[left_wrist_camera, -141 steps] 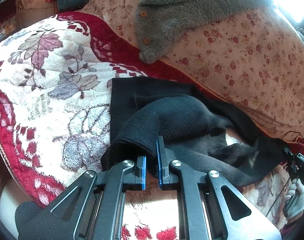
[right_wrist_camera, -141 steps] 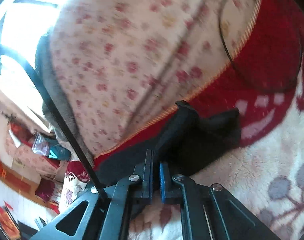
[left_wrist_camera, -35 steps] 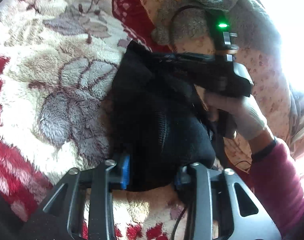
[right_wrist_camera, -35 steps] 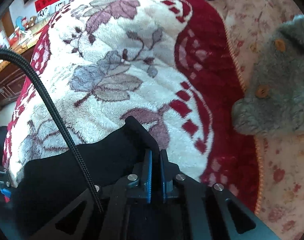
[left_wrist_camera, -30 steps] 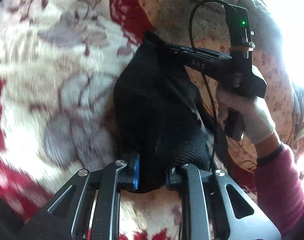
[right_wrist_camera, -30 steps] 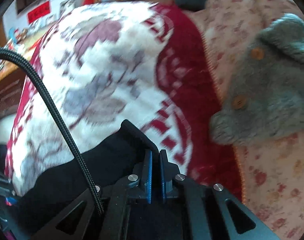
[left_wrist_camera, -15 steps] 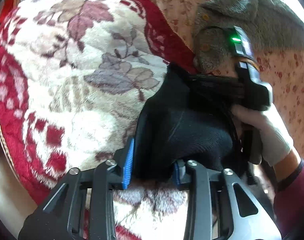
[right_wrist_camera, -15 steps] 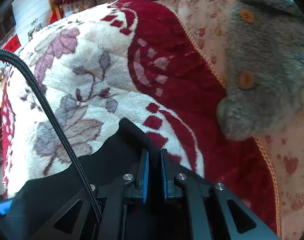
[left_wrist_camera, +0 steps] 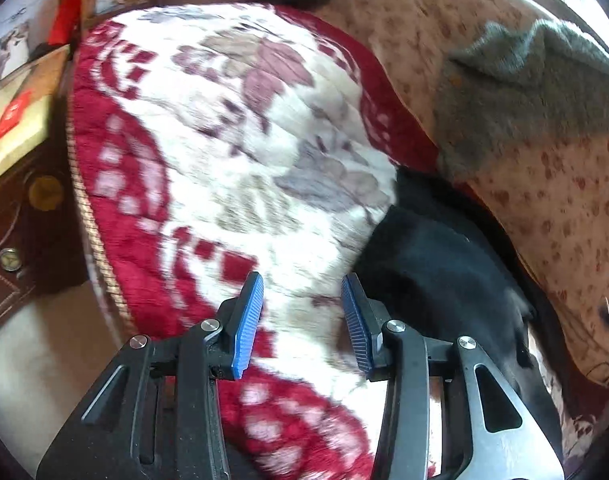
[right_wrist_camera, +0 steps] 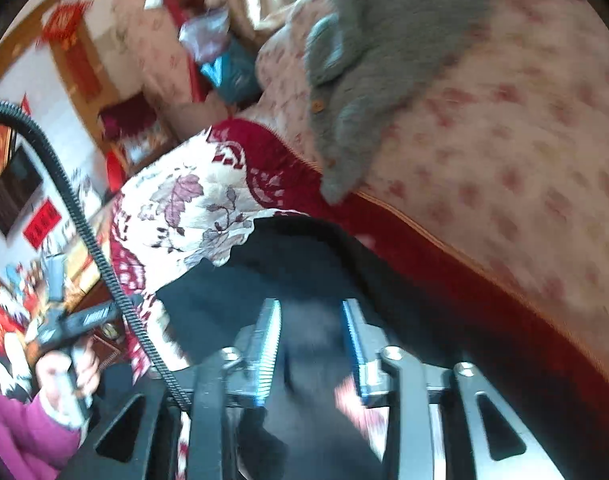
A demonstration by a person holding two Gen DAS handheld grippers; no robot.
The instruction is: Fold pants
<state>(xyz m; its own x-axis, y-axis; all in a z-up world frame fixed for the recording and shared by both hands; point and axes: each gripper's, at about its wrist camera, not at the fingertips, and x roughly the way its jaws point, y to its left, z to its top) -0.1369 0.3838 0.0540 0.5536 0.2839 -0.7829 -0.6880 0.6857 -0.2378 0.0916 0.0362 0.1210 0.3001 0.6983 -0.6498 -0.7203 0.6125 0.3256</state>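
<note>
The black pants (left_wrist_camera: 436,264) lie folded in a bundle on the red and white floral blanket (left_wrist_camera: 232,148), against the flowered quilt. My left gripper (left_wrist_camera: 302,308) is open and empty, over the blanket just left of the pants. In the right wrist view the pants (right_wrist_camera: 288,272) spread below my right gripper (right_wrist_camera: 310,332), which is open and empty just above them. The left gripper and the hand holding it show at the lower left of the right wrist view (right_wrist_camera: 76,320).
A grey fleece garment (left_wrist_camera: 516,92) with buttons lies on the flowered quilt (left_wrist_camera: 564,200) behind the pants. The blanket's edge drops off at the left to a dark wooden cabinet (left_wrist_camera: 12,240) and pale floor. A black cable (right_wrist_camera: 84,232) crosses the right wrist view.
Both grippers have opened and let go of the pants. The left gripper moved left off the bundle. The right gripper pulled back and up, and the pants now lie on the blanket.
</note>
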